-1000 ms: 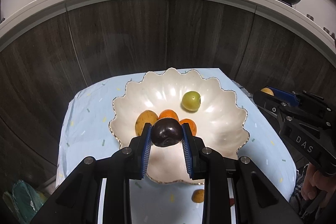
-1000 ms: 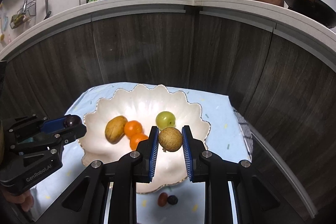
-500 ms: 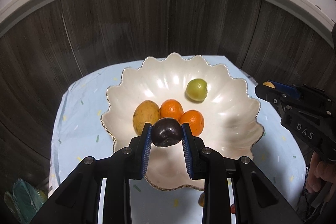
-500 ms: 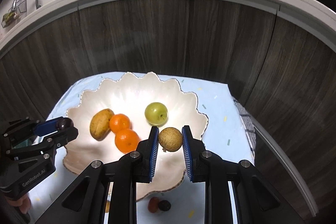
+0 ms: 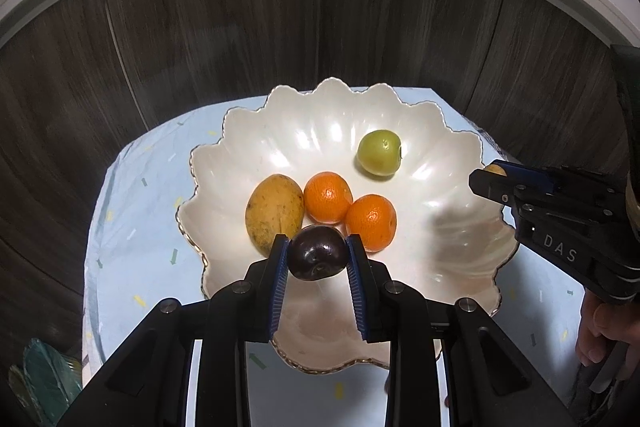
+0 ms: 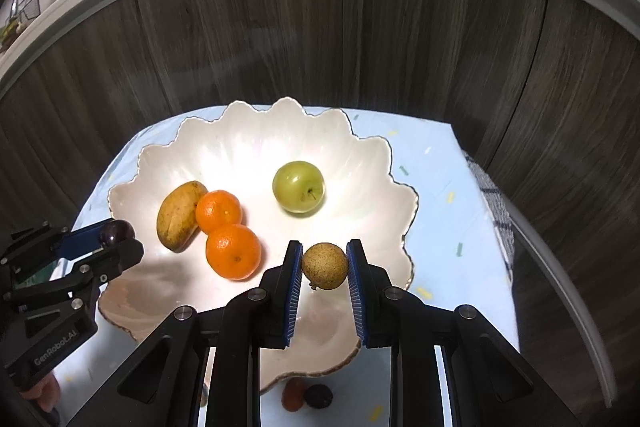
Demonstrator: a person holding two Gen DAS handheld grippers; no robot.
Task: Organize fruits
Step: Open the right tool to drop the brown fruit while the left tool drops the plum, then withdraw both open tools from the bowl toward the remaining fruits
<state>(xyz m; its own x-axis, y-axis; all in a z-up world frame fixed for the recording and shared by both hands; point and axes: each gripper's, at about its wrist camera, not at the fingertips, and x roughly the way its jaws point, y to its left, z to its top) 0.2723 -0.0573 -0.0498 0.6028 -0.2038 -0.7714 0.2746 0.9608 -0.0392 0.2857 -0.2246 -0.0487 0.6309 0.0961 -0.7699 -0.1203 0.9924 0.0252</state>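
A white scalloped bowl (image 5: 440, 251) (image 6: 240, 155) on a pale blue cloth holds a mango (image 5: 274, 213) (image 6: 178, 215), two oranges (image 5: 328, 197) (image 6: 233, 251) and a green apple (image 5: 379, 151) (image 6: 298, 186). My left gripper (image 5: 317, 259) is shut on a dark purple fruit (image 5: 317, 257) above the bowl's near side; it also shows in the right wrist view (image 6: 116, 231). My right gripper (image 6: 324, 265) is shut on a brown speckled fruit (image 6: 324, 265) over the bowl's near right part; it also shows in the left wrist view (image 5: 494, 173).
Two small fruits, one red-orange (image 6: 294, 393) and one dark (image 6: 318, 395), lie on the cloth (image 6: 440, 195) in front of the bowl. Dark wood cabinet fronts (image 5: 320, 27) rise right behind the table. A checked towel (image 6: 496, 211) hangs at the right edge.
Both grippers have moved forward and down over the bowl, each still holding its fruit. The bowl and its fruits look larger and nearer.
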